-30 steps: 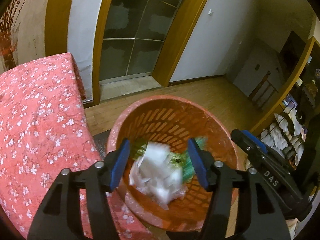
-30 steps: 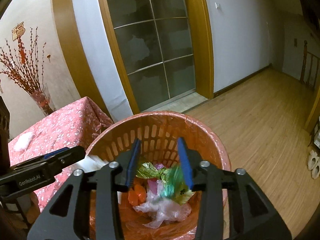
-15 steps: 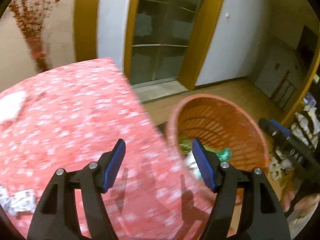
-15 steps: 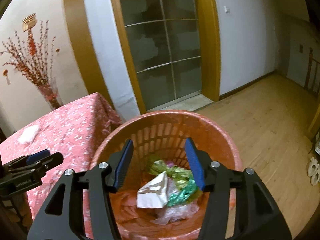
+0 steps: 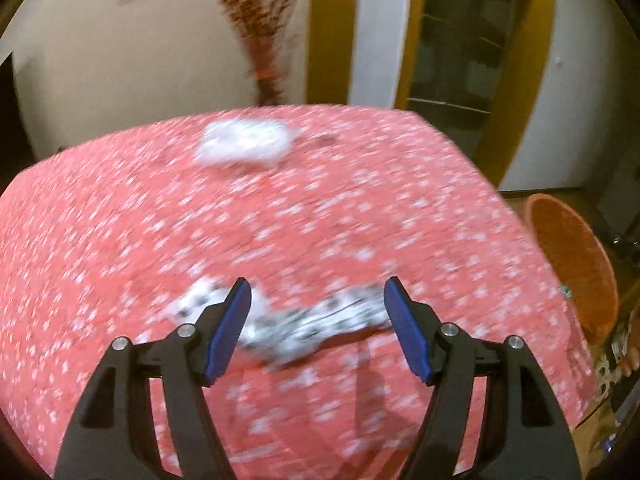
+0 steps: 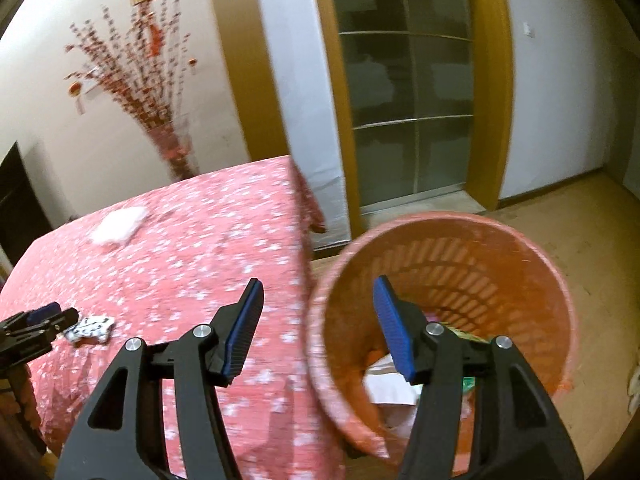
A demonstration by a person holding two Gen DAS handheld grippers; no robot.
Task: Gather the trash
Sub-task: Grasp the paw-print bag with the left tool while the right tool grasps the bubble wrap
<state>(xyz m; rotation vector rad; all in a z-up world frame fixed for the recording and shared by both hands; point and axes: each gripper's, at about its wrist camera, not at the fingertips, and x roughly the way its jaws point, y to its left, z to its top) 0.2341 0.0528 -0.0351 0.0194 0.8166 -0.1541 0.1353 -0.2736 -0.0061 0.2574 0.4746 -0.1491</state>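
Black-and-white crumpled wrapper [image 5: 320,326] on red tablecloth [image 5: 120,240], beyond wide-open, empty left claw [image 5: 318,336]; right claw [image 6: 318,332] likewise.

A crumpled black-and-white spotted wrapper [image 5: 320,326] is lying on the table before me; my orange slatted plastic basket [image 6: 460,236] is standing beside, holding scraps.

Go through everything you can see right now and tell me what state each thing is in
left gripper: open, empty, over the table.
right gripper: open, empty.
black-and-white wrapper: crumpled, lying on the tablecloth.
white wad: lying at the table's far side.
orange basket: upright, trash inside.
glass door: shut.
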